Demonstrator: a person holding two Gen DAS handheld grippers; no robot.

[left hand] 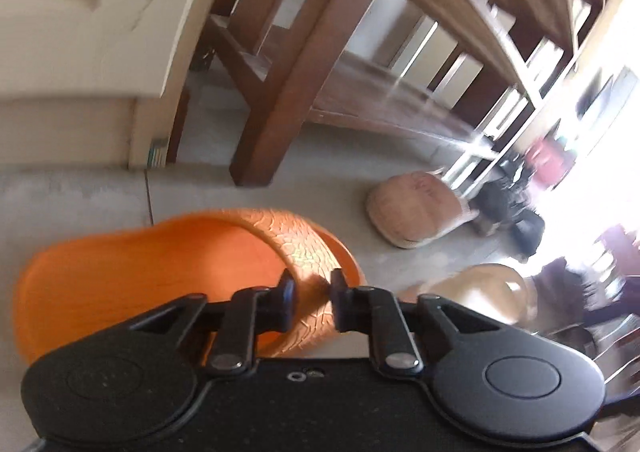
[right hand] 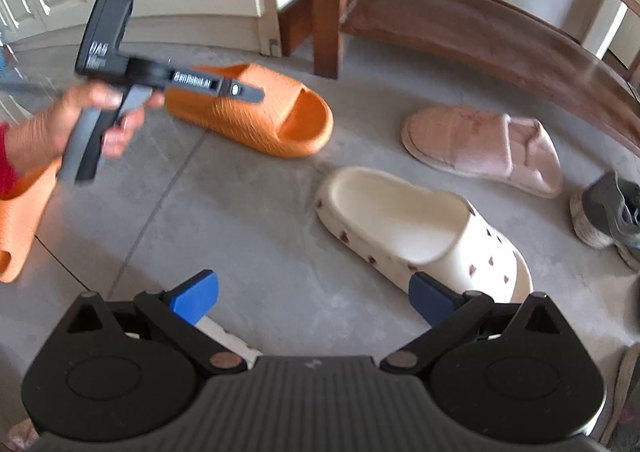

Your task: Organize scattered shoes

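One orange slide [left hand: 168,276] on the floor [left hand: 280,192] is clamped at its strap by the left hand-held gripper [left hand: 311,292], so it is best lifted level, while the right hand-held gripper [right hand: 314,302] is held apart near the white clog [right hand: 420,228].
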